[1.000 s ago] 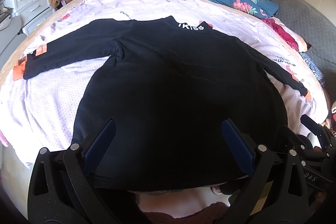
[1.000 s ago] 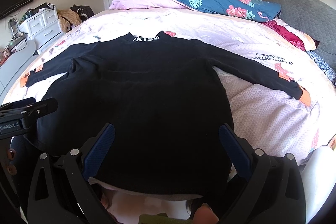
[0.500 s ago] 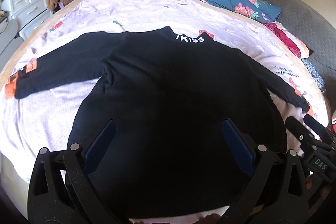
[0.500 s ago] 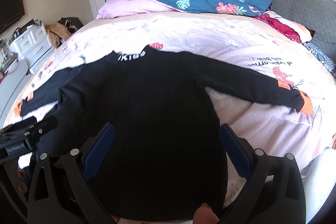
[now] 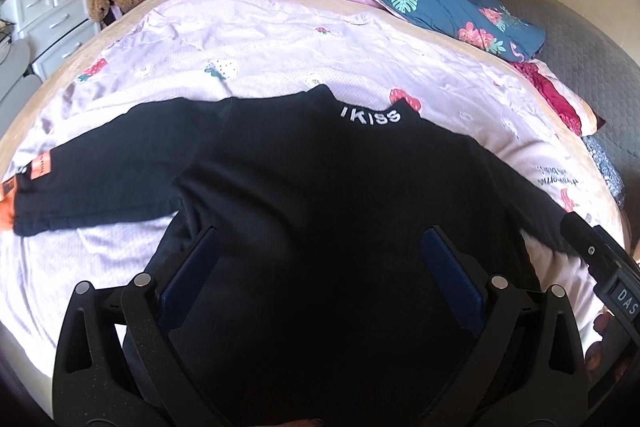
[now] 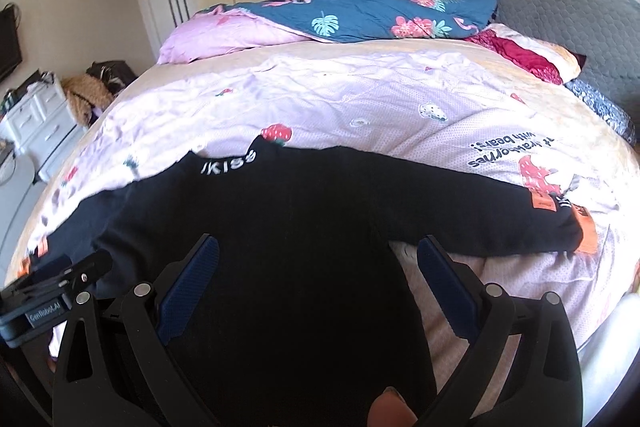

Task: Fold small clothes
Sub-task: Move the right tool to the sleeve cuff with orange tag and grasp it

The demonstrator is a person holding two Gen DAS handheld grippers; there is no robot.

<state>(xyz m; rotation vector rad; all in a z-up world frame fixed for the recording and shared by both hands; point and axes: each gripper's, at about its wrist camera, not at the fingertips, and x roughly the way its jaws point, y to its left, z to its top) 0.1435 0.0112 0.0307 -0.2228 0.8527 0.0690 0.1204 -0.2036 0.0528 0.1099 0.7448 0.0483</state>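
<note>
Black top (image 5: 320, 195) spread flat across frame centre on the pink bedspread (image 5: 256, 43), collar up, sleeves out to left and right edges, ready for folding. Left gripper (image 5: 320, 267) and right gripper (image 6: 318, 267) both released, spread wide over the lower body, gripping nothing.

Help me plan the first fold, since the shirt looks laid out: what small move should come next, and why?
Probably swing the right claw over to the right sleeve's orange cuff and close on it. The black shirt lies flat on the bed cover with both sleeves spread, and both claws are open over its body holding nothing, so a sleeve seems the natural first fold.
</note>
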